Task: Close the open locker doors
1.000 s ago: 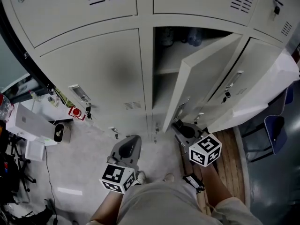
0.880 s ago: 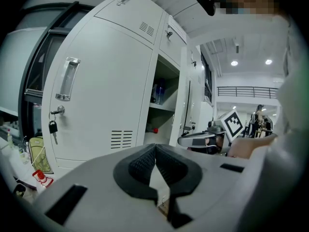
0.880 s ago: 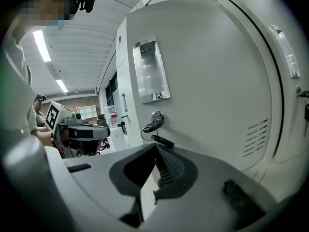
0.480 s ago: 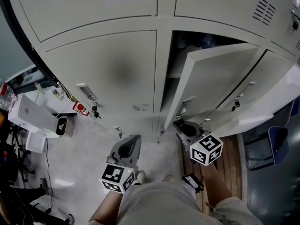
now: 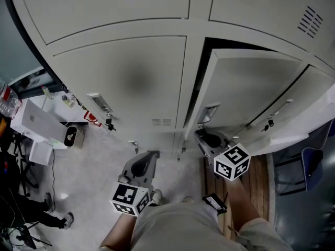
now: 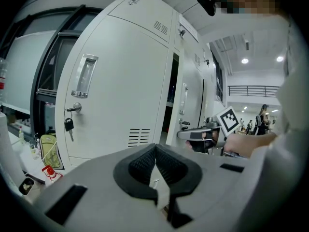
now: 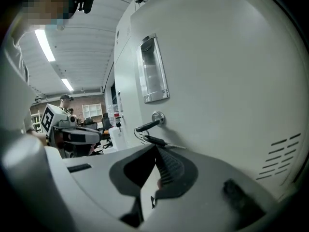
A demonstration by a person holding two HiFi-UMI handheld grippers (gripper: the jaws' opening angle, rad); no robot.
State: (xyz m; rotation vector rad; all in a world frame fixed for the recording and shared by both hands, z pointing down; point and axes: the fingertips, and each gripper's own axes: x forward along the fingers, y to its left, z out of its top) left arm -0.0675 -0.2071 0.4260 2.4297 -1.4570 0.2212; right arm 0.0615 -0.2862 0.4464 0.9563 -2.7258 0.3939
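My head view was softly and evenly lit, without hard shadows. A faint grey smudge lay on the closed locker door (image 5: 131,82) at centre, and the slot left of the open locker door (image 5: 251,88) was black. Wide-angle distortion bowed straight edges toward the borders. In my left gripper view, ceiling lights (image 6: 245,61) glared at upper right, the corners faded to black, and the left gripper (image 6: 155,151) at the bottom was soft and out of focus. In my right gripper view, a strip light (image 7: 44,45) blazed at upper left, the door face was bright across the right, and the right gripper (image 7: 155,153) was blurred.
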